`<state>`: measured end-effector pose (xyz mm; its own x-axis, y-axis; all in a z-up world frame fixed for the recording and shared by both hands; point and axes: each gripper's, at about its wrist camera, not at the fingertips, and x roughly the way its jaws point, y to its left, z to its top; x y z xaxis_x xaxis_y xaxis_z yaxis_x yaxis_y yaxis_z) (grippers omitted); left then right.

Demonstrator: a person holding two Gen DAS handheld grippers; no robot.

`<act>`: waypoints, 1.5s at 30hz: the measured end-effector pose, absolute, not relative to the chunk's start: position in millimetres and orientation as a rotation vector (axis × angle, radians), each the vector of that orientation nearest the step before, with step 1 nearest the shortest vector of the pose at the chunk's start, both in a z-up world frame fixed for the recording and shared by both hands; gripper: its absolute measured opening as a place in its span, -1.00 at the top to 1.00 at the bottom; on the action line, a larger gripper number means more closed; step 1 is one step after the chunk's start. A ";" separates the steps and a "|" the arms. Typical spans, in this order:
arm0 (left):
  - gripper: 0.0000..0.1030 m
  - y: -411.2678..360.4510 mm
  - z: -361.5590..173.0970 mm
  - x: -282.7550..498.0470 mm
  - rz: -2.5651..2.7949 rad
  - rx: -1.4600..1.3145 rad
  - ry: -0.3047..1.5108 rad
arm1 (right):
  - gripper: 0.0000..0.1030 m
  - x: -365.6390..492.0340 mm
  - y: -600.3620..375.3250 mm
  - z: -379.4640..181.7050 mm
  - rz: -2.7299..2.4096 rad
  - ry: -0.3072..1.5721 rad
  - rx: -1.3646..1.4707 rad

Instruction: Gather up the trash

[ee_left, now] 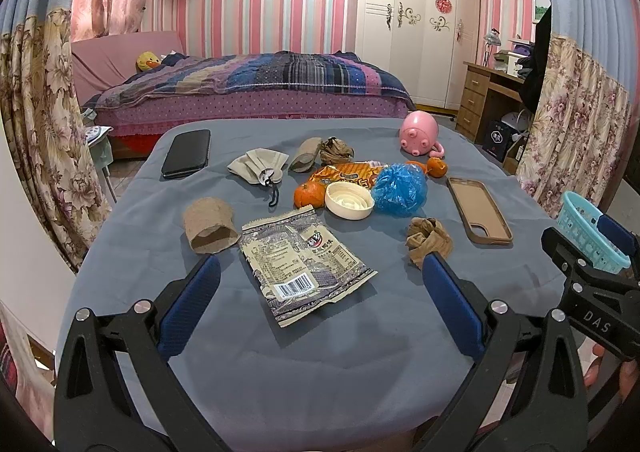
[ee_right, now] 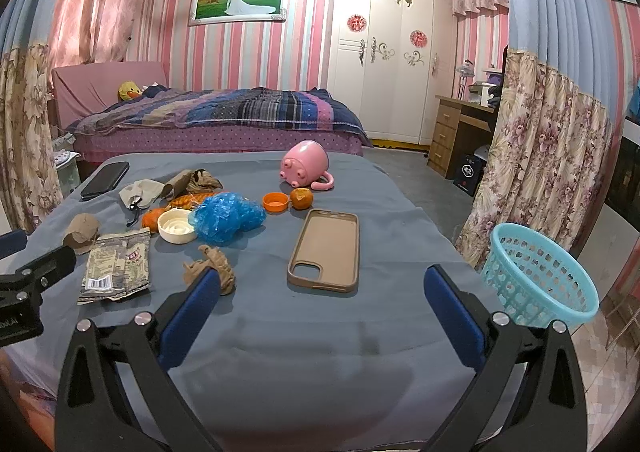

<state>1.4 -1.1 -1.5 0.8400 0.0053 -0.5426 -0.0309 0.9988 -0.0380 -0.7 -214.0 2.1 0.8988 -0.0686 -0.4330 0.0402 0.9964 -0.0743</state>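
Left hand-held gripper: held low over the near edge of the tabletop, level, blue fingers spread wide apart and holding nothing, aimed at the snack wrapper. Right hand-held gripper: held beside it at like height, fingers likewise spread apart and empty, aimed at the phone case. Surface: blue-grey cloth over the tabletop, in a bedroom with pink striped walls, a bed behind, a white wardrobe to its right, floral curtains at both sides. Items, left to right: black phone at the far left; cardboard sleeve near the left fingers; grey pouch with a cord; snack wrapper lying flat, long axis running from far left to near right, barcode end toward the camera; orange peel touching a white lid; orange packet behind them; crumpled blue plastic just beside the lid; crumpled brown paper near the right finger of the left gripper; pink mug on its side at the far edge; phone case face up, long axis pointing away from the camera. Teal basket: off the right edge of the tabletop, tilted, well apart from the trash.
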 end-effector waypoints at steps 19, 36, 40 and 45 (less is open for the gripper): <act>-0.89 -0.6 -1.9 1.0 0.019 -0.046 0.578 | -0.93 -0.2 -213.9 1.4 -0.056 0.453 -0.060; -0.89 -1.0 -1.9 1.2 0.019 -0.044 0.578 | -0.93 -0.1 -214.5 1.4 -0.055 0.451 -0.057; -0.89 -0.2 -2.5 0.8 0.022 -0.043 0.579 | -0.93 1.0 -212.4 1.2 -0.058 0.447 -0.055; -0.89 1.6 -3.0 1.2 0.024 -0.051 0.581 | -0.93 1.9 -211.9 0.9 -0.063 0.446 -0.053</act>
<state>1.2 1.6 -3.0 0.8357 0.0077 -0.5491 -0.0367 0.9984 -0.0419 1.9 -211.9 0.9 0.9005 -0.0722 -0.4288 0.0488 0.9967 -0.0653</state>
